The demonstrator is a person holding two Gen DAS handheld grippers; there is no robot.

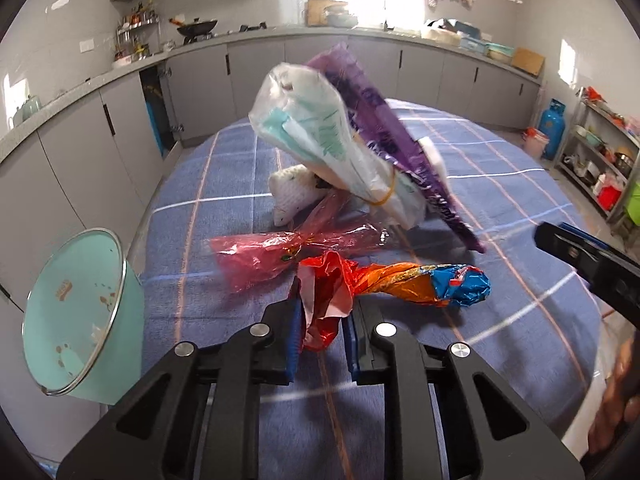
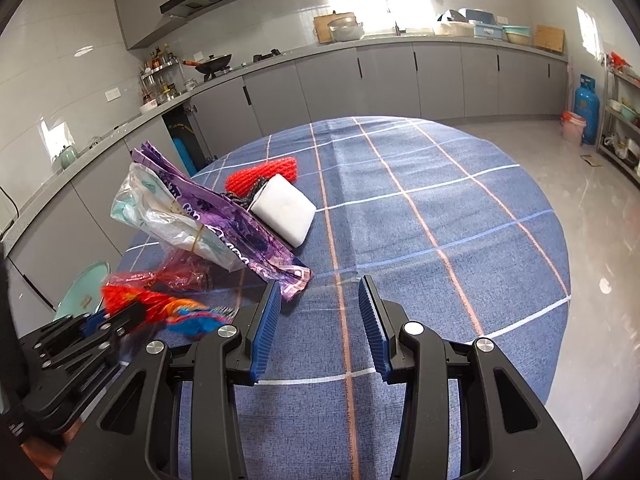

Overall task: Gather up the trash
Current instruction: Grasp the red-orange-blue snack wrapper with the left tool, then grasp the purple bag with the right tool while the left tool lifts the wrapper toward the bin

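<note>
While the right gripper (image 2: 318, 320) hangs with its jaws apart over bare cloth, the left gripper (image 1: 322, 316) is clamped on the red end of a twisted orange, red and blue foil wrapper (image 1: 400, 280). The wrapper's long axis runs rightward from those tongs; the tilted mint-green bin (image 1: 80, 316) sits just to their left.

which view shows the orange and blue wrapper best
The left wrist view: the orange and blue wrapper lies close and sharp, its red end pinched in the left hand-held gripper. The right wrist view catches it only at the lower left edge, small, blurred and partly hidden behind that gripper.
</note>
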